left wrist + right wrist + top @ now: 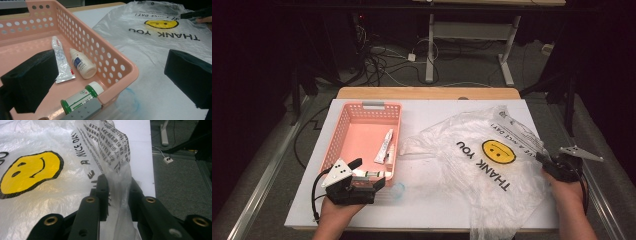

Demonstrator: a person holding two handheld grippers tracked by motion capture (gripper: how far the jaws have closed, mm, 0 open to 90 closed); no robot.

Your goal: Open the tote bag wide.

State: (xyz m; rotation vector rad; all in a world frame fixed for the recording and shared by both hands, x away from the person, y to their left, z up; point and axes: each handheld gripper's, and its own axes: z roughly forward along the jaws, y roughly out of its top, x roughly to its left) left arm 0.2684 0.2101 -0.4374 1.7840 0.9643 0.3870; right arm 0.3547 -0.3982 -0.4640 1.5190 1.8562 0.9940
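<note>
Both tongs are on the table. On the person's right, the right gripper (117, 186) has a bunched strip of the plastic bag (484, 165) between its jaws; I cannot tell if the pads press on it. That clear bag lies flat on the white table (427, 112), with a yellow smiley face (499, 151) and "THANK YOU" on it. On the other side, the left gripper (369, 172) has its jaws spread wide, with one jaw inside the pink basket (349, 112) and one outside. Lying in the basket are a tube (59, 58), a little white bottle (82, 63) and a green-capped bottle (81, 97).
</note>
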